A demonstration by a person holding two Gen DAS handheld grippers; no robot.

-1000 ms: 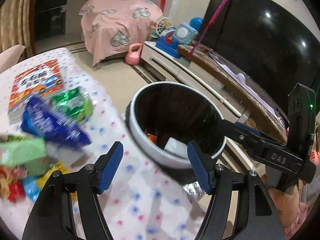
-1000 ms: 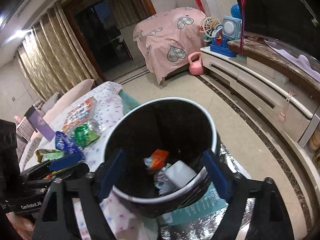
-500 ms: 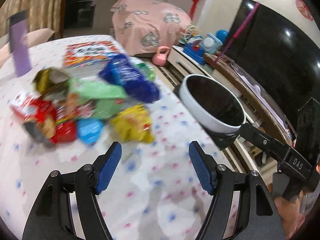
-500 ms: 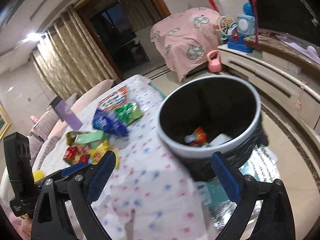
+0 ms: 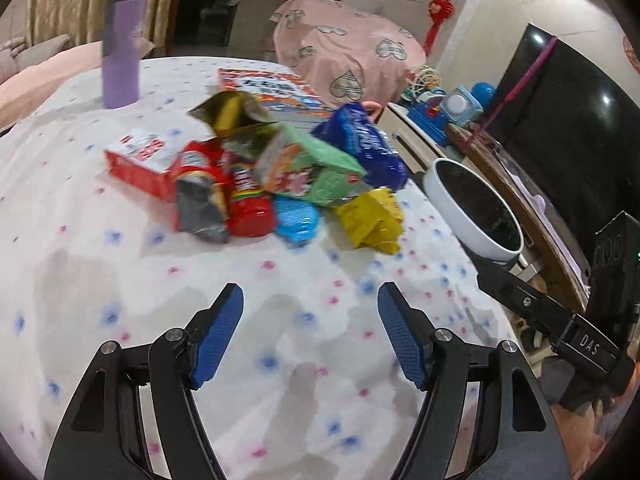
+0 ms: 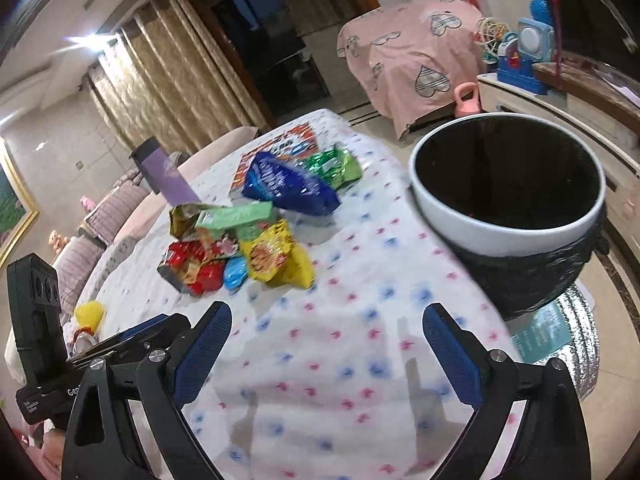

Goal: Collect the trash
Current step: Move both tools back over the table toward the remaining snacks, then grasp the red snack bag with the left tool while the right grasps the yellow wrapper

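Note:
A heap of snack wrappers lies on the spotted tablecloth (image 5: pixel 120 280): a yellow packet (image 5: pixel 370 220), a blue bag (image 5: pixel 362 146), a green box (image 5: pixel 308 168), a red box (image 5: pixel 140 160), red wrappers (image 5: pixel 248 200) and a small light-blue piece (image 5: pixel 296 220). The heap also shows in the right wrist view, with the yellow packet (image 6: pixel 276 256) nearest. The white-rimmed bin (image 6: pixel 508 184) with a black liner stands beyond the table's right edge; it also shows in the left wrist view (image 5: pixel 472 208). My left gripper (image 5: pixel 310 330) is open and empty, short of the heap. My right gripper (image 6: pixel 326 354) is open and empty over the cloth.
A purple tumbler (image 5: pixel 120 44) stands at the far left of the table. A colourful book (image 5: pixel 268 88) lies behind the heap. A TV cabinet (image 5: pixel 500 152) and a dark screen (image 5: pixel 568 128) are on the right. A pink covered chair (image 6: pixel 416 52) stands beyond.
Both grippers have swung away from over the bin, back towards the table. The wrapper heap now lies ahead of them and the bin sits off to the right.

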